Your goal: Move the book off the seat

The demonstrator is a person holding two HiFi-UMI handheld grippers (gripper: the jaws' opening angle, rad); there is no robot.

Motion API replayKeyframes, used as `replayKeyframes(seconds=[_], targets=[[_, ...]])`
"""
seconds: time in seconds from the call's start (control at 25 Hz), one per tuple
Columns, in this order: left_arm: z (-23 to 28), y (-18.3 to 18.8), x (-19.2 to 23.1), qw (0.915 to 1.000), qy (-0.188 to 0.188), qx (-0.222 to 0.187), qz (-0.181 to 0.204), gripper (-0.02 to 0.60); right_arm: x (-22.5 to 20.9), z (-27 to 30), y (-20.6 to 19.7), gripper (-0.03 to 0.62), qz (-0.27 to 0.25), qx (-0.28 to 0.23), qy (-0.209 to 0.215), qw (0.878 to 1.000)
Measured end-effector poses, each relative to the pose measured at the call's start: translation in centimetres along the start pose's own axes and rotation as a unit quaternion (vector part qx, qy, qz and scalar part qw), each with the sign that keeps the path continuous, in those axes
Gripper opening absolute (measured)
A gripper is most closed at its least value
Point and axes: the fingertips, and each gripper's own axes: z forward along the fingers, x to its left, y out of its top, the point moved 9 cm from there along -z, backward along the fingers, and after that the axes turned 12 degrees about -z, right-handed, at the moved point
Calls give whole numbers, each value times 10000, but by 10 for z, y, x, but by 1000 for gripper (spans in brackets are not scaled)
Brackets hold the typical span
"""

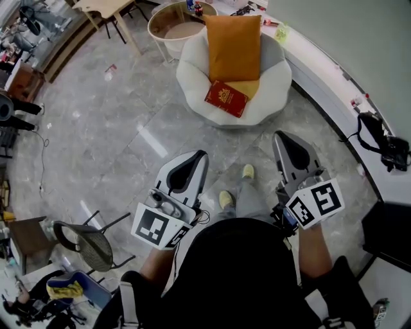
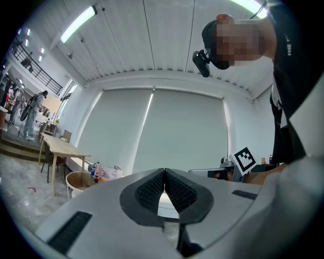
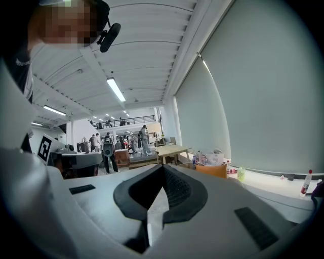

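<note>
A red book [image 1: 226, 98] with a gold emblem lies flat on the front of a round white seat [image 1: 192, 83], just below an orange cushion [image 1: 234, 46] that leans on the backrest. Both grippers are held low in front of the person, well short of the seat and pointing toward it. My left gripper [image 1: 204, 153] is shut with nothing in it; in the left gripper view [image 2: 164, 173] its ridged pads meet at the tip. My right gripper [image 1: 277, 133] is also shut and empty, its pads touching in the right gripper view [image 3: 163, 168].
Behind the seat stands a round side table [image 1: 168, 22], with a wooden table [image 1: 106, 8] further left. A white counter [image 1: 334, 77] runs along the right, a black bag [image 1: 385, 144] on it. A mesh chair [image 1: 87, 241] stands at lower left. The person's yellow shoes [image 1: 226, 198] are on the marble floor.
</note>
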Motion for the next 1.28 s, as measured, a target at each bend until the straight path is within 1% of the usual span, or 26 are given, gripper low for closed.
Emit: replayKeyframes(seconds=[0.2,0.48,0.64,0.8,1.08,1.28], targets=[[8,1,-1,10000,-31,48,-1,12,-8,3,-4,8,96,26,-40,9999],[24,9,13,10000,59,31,71,12,-24,27,-2,8,102,-26,37,9999],[41,13,16,9999,57,25,155,12,-37,39,0,8,66,-86,86,9999],[60,17,28,9998,123,47,173,12,-52,58,-1,8,9,-32,148,9999],[109,30,52,9996,166,63,202,12,-96,95,8,8,-124,-2,167,9998],[151,34,70,9995,181,136,227,12,-134,121,8,8,1,21,199,9998]])
